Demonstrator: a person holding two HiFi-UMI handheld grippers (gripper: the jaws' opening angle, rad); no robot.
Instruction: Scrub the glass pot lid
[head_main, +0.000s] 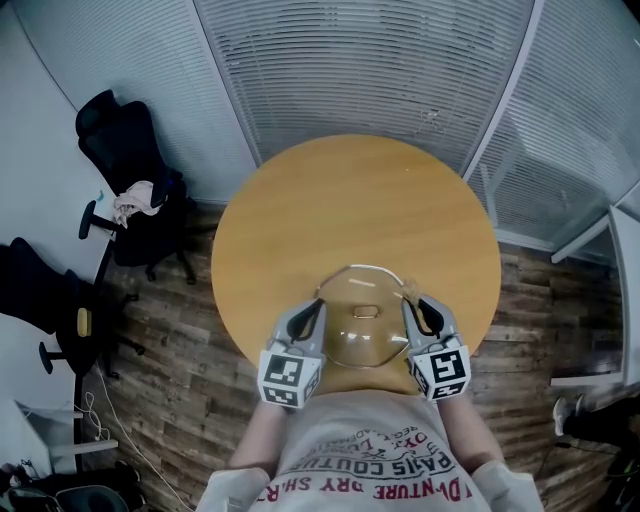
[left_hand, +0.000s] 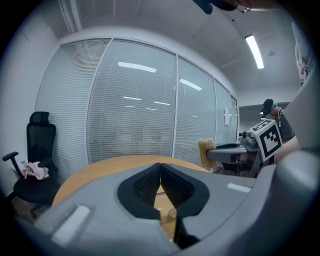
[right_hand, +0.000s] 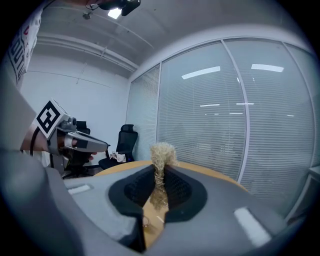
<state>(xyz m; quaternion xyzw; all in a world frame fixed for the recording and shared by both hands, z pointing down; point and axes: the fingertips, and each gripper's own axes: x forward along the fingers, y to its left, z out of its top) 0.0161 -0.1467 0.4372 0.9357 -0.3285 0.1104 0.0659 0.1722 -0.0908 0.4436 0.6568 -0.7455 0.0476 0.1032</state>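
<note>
The glass pot lid (head_main: 358, 338), metal-rimmed with a small knob (head_main: 365, 311), sits over the near edge of the round wooden table (head_main: 340, 210), between both grippers. At the lid's left rim my left gripper (head_main: 318, 304) is shut on it; in the left gripper view the jaws (left_hand: 160, 171) meet, with the knob (left_hand: 172, 213) glimpsed below. On the right rim my right gripper (head_main: 409, 300) is shut on a tan fibrous scrubber (head_main: 407, 289). The scrubber (right_hand: 162, 154) sticks up out of the pads in the right gripper view.
Black office chairs (head_main: 135, 190) stand on the wooden floor at the left, one with a cloth (head_main: 133, 201) on it. Glass walls with blinds (head_main: 360, 70) close off the far side. The person's printed shirt (head_main: 370, 460) fills the bottom.
</note>
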